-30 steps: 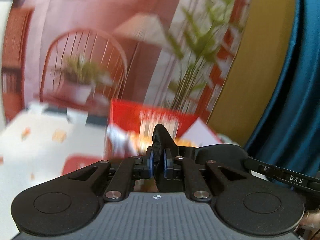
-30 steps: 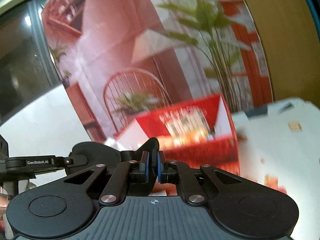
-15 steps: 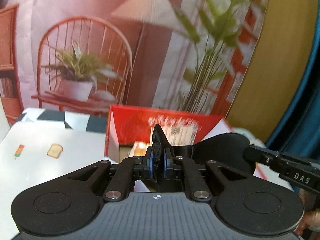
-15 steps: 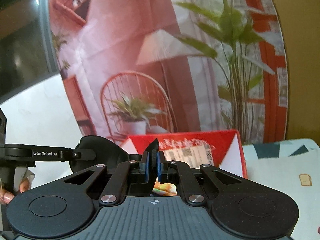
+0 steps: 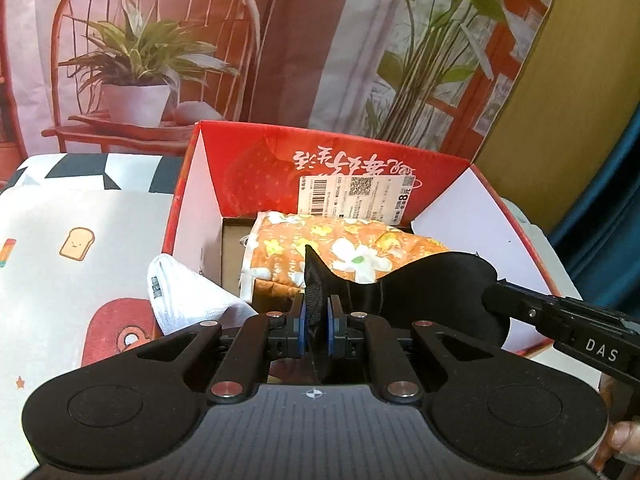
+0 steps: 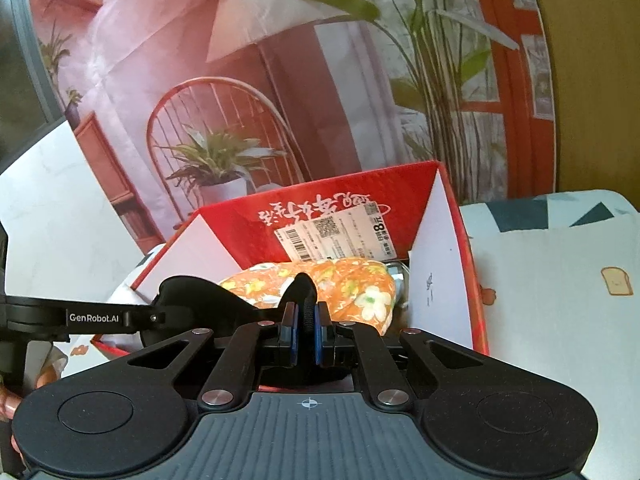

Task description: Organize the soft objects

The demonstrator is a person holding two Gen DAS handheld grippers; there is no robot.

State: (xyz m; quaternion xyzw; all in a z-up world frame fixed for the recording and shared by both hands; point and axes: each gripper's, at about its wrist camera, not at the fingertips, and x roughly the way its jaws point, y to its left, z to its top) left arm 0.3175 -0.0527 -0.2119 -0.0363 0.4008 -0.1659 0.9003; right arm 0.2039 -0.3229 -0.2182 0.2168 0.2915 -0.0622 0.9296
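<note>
2 hand-held grippers hold 1 black cloth [image 5: 432,284] between them, stretched over the near edge of a red box [image 5: 256,168]. The left hand-held gripper [image 5: 316,322] has its blue pads pressed together on one end of the cloth, which sticks up as a dark point between the fingers. The right hand-held gripper [image 6: 306,330] is likewise clamped on the other end, a black ridge showing between its pads. In the left view the right tool's arm, marked DAS, comes in from the right and meets the wide part of the cloth; in the right view the left tool's arm, marked GenRobot.AI, comes in from the left. The box stands open on a table [image 5: 80,216] covered with a white sheet printed with toast and other cartoon figures. Its far wall is red with white script and a white label [image 5: 356,196] bearing a barcode. Inside lies an orange floral cloth [image 5: 344,248], bunched, filling the middle and right of the box, with bare brown floor to its left. A white towel [image 5: 188,296] drapes over the box's near left corner, just left of the left hand-held gripper. Behind the box hangs a backdrop [image 6: 256,80] printed with a chair, a potted plant and a lamp.
</note>
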